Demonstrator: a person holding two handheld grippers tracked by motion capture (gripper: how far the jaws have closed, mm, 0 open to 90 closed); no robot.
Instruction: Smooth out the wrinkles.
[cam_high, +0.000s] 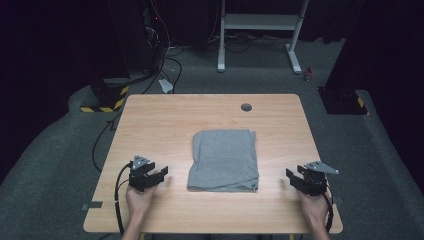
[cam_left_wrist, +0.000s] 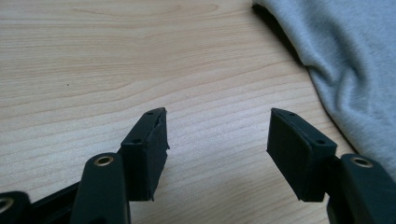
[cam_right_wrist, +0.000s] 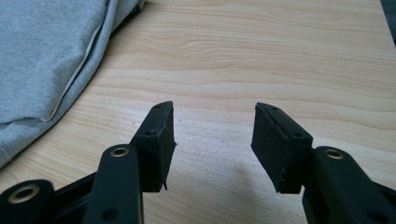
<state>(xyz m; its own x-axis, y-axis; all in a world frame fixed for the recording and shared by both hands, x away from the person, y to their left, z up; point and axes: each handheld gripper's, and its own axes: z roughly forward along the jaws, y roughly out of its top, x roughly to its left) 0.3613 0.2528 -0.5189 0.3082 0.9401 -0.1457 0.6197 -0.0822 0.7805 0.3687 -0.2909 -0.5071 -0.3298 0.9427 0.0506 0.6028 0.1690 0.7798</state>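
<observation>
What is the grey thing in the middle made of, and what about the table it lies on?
The folded grey cloth looks like soft knitted cotton jersey, like a T-shirt: matte, heathered, with limp folds and a stitched hem. The table looks like wood, or a wood-look laminate: pale, smooth, with long grain lines and a faint sheen. Which of the two it is cannot be told.
</observation>
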